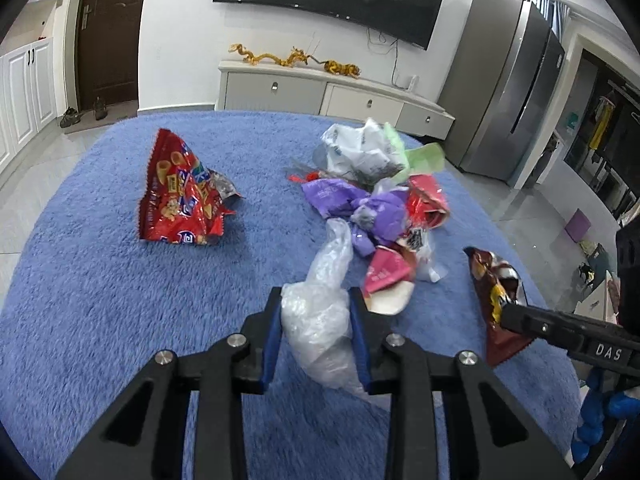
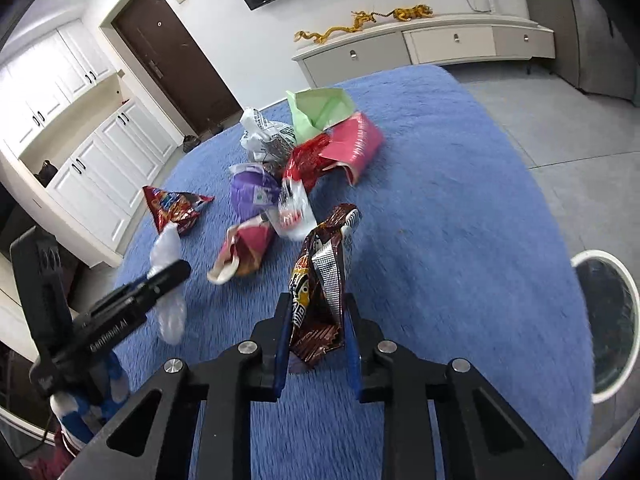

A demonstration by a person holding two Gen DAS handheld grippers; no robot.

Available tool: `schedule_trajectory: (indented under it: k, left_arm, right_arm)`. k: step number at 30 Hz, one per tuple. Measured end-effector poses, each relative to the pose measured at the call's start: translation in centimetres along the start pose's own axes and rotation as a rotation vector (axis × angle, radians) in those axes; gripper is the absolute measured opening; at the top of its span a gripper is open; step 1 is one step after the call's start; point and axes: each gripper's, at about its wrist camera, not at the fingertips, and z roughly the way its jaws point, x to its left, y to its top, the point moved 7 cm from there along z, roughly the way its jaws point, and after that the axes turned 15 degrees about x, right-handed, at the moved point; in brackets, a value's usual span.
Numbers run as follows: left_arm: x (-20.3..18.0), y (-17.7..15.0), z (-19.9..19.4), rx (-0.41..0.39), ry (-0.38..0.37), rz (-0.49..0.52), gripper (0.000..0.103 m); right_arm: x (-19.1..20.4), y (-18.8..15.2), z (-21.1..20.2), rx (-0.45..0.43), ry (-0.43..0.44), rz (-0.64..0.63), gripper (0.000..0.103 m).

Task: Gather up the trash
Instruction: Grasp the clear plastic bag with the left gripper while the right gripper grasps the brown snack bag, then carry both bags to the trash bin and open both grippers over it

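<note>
Left gripper point(image 1: 316, 304): nearest the left wrist lens, at 6 o'clock of that view – its blue-padded jaws are clamped on a clear plastic bag point(image 1: 320, 308), which bulges between them and trails up toward 12 o'clock.
Red snack bag point(image 1: 180, 196): at about 10 o'clock from the left gripper, standing crumpled and alone on the blue rug point(image 1: 100, 280), well apart from the rest.
Trash pile point(image 1: 372, 200): at 1 o'clock from the left gripper – a white bag, green paper, purple wrapper, red packets and a pink-and-white paper cone lie touching one another on the rug.
Right gripper point(image 2: 316, 320): at 6 o'clock of the right wrist view, jaws closed on a brown snack bag point(image 2: 320, 280), which stands upright between the pads; in the left wrist view it is at 3 o'clock.
White bin point(image 2: 576, 264): at 3 o'clock of the right wrist view, just beside the rug's edge on the grey floor, only partly in view.
Background: a TV cabinet point(image 1: 332, 92) at 12 o'clock with golden dragon figures on top.
</note>
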Motion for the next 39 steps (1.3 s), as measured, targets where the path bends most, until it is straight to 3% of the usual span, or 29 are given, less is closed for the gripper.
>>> schedule_trajectory:
  k: [11,20,29,39]
  left_arm:
    - [-4.5,-1.6,-6.2,-0.112,0.036,0.082,0.029]
    - [-9.0,-2.1,-9.0,-0.162,0.066,0.178,0.029]
    - [-14.4,-1.7,-9.1,-0.167,0.086,0.293,0.029]
    - [-20.5,-0.9,-6.3,-0.128,0.086,0.422,0.029]
  right_arm:
    - [1.7,-2.9,-5.2,-0.096,-0.039,-0.028,0.022]
    - [0.2,-4.4,-9.0,-0.173,-0.044,-0.012,0.022]
    - [-4.1,-5.6,-11.8,-0.238,-0.045,0.065,0.022]
    - [-11.2,-6.9,-13.7,-0.292,-0.056,0.204,0.022]
